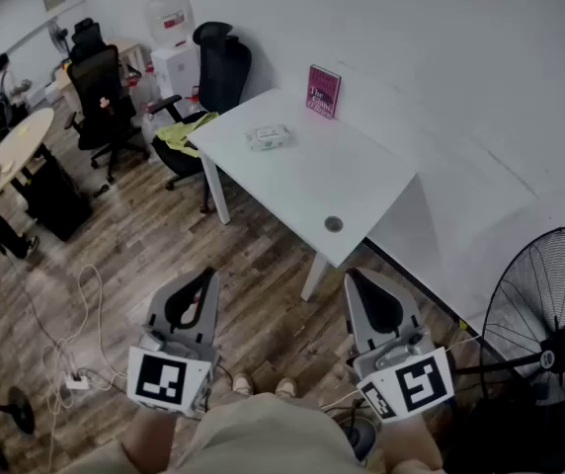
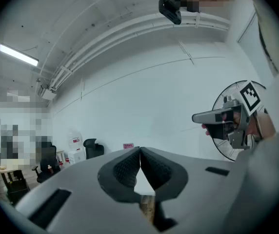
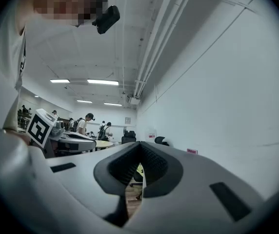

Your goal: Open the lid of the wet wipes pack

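Note:
The wet wipes pack (image 1: 268, 137) lies flat on the far part of the white table (image 1: 302, 181), its lid down. My left gripper (image 1: 201, 282) is held low in front of the person, far short of the table, jaws shut with nothing between them. My right gripper (image 1: 360, 284) is beside it, also shut and empty. In the left gripper view the left gripper (image 2: 140, 151) has its tips touching, and the right gripper (image 2: 199, 117) shows at the right edge. In the right gripper view the right gripper (image 3: 140, 146) has its tips closed too.
A pink card (image 1: 323, 91) stands at the table's far edge, and a small round disc (image 1: 334, 224) lies near its front corner. Black office chairs (image 1: 102, 95) stand to the left, a standing fan (image 1: 547, 329) at the right. Cables (image 1: 73, 349) trail over the wooden floor.

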Action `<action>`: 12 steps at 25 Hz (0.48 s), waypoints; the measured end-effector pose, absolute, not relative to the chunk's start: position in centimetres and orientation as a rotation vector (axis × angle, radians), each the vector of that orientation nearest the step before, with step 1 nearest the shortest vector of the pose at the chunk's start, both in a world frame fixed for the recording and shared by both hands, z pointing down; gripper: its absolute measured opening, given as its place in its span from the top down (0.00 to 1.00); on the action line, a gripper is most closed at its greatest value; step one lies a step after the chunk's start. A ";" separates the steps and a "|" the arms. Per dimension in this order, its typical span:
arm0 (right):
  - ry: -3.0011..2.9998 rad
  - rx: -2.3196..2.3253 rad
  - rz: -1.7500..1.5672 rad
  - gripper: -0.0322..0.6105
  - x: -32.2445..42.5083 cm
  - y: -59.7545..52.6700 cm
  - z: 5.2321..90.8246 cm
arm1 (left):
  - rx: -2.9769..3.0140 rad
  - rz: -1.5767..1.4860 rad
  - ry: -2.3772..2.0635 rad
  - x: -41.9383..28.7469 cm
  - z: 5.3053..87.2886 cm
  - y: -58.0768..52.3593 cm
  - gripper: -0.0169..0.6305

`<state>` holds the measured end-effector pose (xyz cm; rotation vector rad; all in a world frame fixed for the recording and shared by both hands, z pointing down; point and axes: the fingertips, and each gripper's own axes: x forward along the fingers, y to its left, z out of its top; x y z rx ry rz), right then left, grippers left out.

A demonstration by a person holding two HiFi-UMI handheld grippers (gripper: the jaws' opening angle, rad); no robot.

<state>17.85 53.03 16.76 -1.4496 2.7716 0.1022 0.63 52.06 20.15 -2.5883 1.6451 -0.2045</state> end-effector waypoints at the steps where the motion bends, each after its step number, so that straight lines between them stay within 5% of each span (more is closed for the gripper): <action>1: 2.770 -1.452 0.114 0.91 18.0 53.0 16.8 | -2.589 -0.205 1.644 0.8 20.2 51.9 0.94; 12: 2.740 -1.407 0.097 0.91 19.5 52.3 17.3 | -2.601 -0.220 1.643 3.1 21.5 50.9 0.94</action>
